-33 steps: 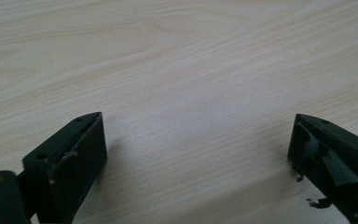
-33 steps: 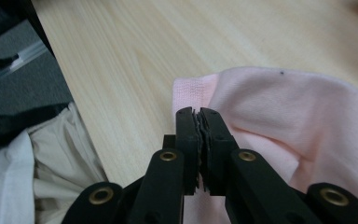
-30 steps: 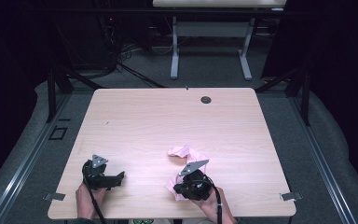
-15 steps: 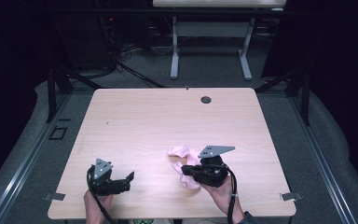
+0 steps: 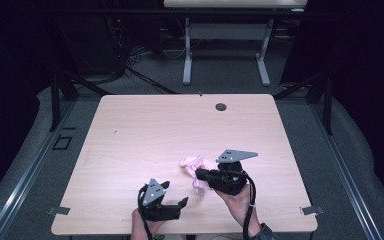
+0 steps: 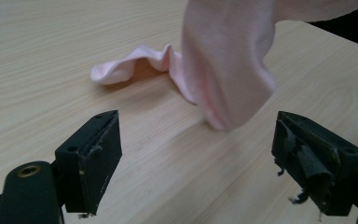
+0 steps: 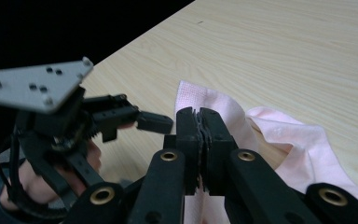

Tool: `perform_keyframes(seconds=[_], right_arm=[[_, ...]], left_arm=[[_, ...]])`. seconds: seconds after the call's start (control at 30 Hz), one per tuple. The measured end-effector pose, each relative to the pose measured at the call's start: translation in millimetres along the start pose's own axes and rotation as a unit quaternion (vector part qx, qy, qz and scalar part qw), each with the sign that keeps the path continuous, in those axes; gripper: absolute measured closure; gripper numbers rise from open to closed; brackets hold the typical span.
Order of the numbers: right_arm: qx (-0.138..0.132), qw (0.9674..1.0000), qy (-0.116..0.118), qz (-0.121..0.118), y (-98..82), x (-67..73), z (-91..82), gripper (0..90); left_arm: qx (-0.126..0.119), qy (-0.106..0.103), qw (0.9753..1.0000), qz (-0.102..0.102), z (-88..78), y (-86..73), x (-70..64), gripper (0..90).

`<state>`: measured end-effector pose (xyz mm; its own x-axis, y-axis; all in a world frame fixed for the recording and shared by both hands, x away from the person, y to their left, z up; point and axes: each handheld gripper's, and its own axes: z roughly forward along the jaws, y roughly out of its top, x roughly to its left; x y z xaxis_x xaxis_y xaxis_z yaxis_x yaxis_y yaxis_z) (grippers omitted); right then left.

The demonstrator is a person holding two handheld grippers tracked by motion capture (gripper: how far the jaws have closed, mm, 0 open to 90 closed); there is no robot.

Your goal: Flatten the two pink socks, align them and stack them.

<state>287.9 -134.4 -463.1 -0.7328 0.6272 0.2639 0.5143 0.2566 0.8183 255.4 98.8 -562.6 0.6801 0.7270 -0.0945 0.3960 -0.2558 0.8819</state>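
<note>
My right claw [image 5: 200, 173] was clamped tight on the pink cloth [image 5: 196, 168] — in the right gripper view its two black jaws stood pressed together with the fabric pinched between them. The cloth sat toward the near right part of the bench [image 5: 145, 135], one end lifted in that grip and hanging down in a fold, the rest trailing on the wood behind it. From the high view I had the right claw pointing left, the grey three-cornered plate [image 5: 236, 155] riding on top, my hand [image 5: 236, 200] under it and the cable running back along the wrist.

My left claw [image 5: 184, 201] was near the bench's front edge, just left of the cloth and pointing right toward it. Its jaws stood apart and had just been closing a little, with nothing between the pads. In the left gripper view the hanging fold of cloth [image 6: 226, 70] dangled ahead of the gap, beyond the jaw tips and not touching either one, its lower end close over the wood; the other end lay curled on the bench farther off — a soft loop with a shadow under it.

Up the far side of the bench I could see the small dark grommet hole [image 5: 221, 107], well apart from everything.
</note>
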Motion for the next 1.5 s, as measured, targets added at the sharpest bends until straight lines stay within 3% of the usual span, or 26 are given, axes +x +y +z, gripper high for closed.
perform_keyframes(seconds=[0.13,0.23,0.3,0.4,0.53,0.6,0.73,0.83,0.97,1.0,1.1,1.13,1.2,1.23,1.3,1.4,1.5], right_arm=[[-0.006,1.0000,-0.004,0.000,2.3,1.3,-1.3,87.2],[-0.008,1.0000,0.000,0.000,4.3,3.3,-2.2,87.2],[-0.011,0.9999,0.003,-0.002,5.4,5.0,-2.5,87.2],[-0.015,0.9999,0.007,-0.003,5.2,6.8,-2.5,87.2],[-0.021,0.9997,0.010,0.000,1.3,5.8,-4.1,87.1],[-0.022,0.9997,0.009,0.003,-2.7,4.4,-6.3,87.1],[-0.017,0.9997,0.013,0.014,-15.9,0.8,-7.5,87.1],[0.005,0.9997,0.011,0.022,-32.8,-2.5,-4.1,87.0],[0.039,0.9982,0.006,0.046,-57.5,-13.3,0.7,87.0],[0.052,0.9974,0.003,0.049,-64.1,-16.8,1.8,87.0],[0.078,0.9946,-0.003,0.068,-83.8,-25.9,7.9,86.9],[0.085,0.9934,-0.003,0.077,-89.8,-29.1,9.9,86.7],[0.100,0.9916,-0.019,0.080,-98.4,-34.4,10.7,86.0],[0.108,0.9905,-0.032,0.079,-101.1,-36.5,9.7,84.9],[0.102,0.9904,-0.039,0.085,-105.0,-40.6,5.0,79.7],[0.088,0.9911,-0.060,0.080,-104.4,-41.9,-5.5,64.7],[0.079,0.9919,-0.078,0.062,-99.3,-36.5,-14.7,52.4]], left_arm=[[0.003,-0.004,0.9999,0.012,18.0,5.4,-11.6,21.3],[-0.004,0.006,0.9997,0.024,26.4,7.7,-17.2,28.2],[-0.019,0.028,0.9990,0.029,28.8,8.2,-19.3,46.3],[-0.024,0.030,0.9986,0.035,28.2,8.1,-16.9,68.7],[-0.025,0.040,0.9982,0.037,17.9,8.2,-9.4,87.2],[-0.018,0.048,0.9978,0.042,11.0,8.3,-6.2,88.3],[0.007,0.070,0.9945,0.077,-2.5,7.1,-9.0,88.7],[0.041,0.081,0.9896,0.112,-7.3,0.5,-17.8,88.7],[0.091,0.076,0.9812,0.153,-4.5,-13.3,-34.4,88.7],[0.105,0.074,0.9779,0.165,-2.2,-16.2,-38.6,88.7],[0.137,0.053,0.9743,0.171,5.4,-23.3,-47.0,88.5],[0.138,0.050,0.9734,0.176,7.0,-25.0,-49.8,88.3],[0.141,0.045,0.9737,0.173,6.3,-23.2,-52.2,82.2],[0.142,0.040,0.9749,0.167,4.8,-21.1,-51.0,71.8],[0.130,0.032,0.9798,0.148,-2.3,-16.9,-47.0,55.9],[0.111,0.033,0.9856,0.124,-15.7,-5.9,-35.6,48.8],[0.111,0.047,0.9865,0.111,-17.7,3.5,-23.6,46.1]])
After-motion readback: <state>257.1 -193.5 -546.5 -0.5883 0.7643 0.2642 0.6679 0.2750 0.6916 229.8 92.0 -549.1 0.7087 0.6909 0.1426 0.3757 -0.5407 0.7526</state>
